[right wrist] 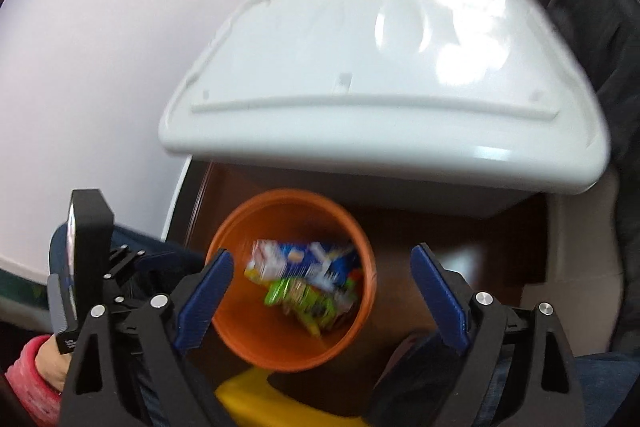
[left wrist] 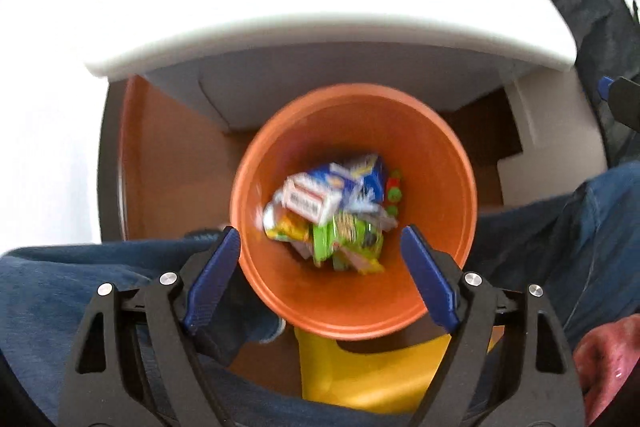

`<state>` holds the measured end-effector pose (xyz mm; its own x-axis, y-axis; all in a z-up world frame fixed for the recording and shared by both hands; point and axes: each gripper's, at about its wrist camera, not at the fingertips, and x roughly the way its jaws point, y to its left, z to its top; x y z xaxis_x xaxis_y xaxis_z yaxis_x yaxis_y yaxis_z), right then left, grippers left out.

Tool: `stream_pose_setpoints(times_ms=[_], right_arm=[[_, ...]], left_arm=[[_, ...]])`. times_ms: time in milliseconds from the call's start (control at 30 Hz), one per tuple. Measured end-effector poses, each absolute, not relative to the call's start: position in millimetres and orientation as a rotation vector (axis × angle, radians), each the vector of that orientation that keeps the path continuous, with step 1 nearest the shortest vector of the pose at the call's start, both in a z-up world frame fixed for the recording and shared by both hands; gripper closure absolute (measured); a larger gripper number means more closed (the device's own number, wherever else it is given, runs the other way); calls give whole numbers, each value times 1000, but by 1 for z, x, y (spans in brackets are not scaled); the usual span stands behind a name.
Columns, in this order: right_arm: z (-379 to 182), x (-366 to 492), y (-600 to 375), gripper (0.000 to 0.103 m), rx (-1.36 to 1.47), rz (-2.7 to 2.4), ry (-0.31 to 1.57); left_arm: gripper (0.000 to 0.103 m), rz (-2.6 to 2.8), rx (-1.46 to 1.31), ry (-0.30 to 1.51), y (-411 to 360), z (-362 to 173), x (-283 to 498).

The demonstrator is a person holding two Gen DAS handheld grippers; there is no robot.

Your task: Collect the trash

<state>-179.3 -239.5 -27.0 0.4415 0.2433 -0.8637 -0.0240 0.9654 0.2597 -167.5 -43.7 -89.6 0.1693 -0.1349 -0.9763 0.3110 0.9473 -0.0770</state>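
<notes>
Left tool [left wrist: 320,239] spread wide, empty; right tool [right wrist: 322,259] likewise, round orange plastic bin [left wrist: 440,163], crinkled glossy wrappers [left wrist: 332,215] inside

wrappers [left wrist: 332,211] in the orange bin [left wrist: 440,163] are motion-blurred, print unreadable; yellow object [left wrist: 372,375] partly hidden beneath.

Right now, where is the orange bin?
The orange bin sits centred in both wrist views, on the floor below the white table's front edge, between the open tongs, with the yellow object just nearer.

An orange bin [left wrist: 436,163] is seen upright on the floor, and crumpled wrappers [left wrist: 332,211] (blue, white, green) are heaped inside it.
</notes>
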Motion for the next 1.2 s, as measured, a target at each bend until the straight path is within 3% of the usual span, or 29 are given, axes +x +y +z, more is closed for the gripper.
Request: stream_pose_setpoints(times_ms=[133, 533, 1200], right_arm=[[6, -188, -241, 6, 195, 124, 982], [76, -188, -256, 6, 183, 29, 758], [96, -189, -257, 6, 166, -17, 677]], left_arm=[[23, -269, 134, 1247, -36, -52, -157], [23, -164, 41, 928, -21, 50, -139], [18, -142, 29, 727, -45, 110, -139]])
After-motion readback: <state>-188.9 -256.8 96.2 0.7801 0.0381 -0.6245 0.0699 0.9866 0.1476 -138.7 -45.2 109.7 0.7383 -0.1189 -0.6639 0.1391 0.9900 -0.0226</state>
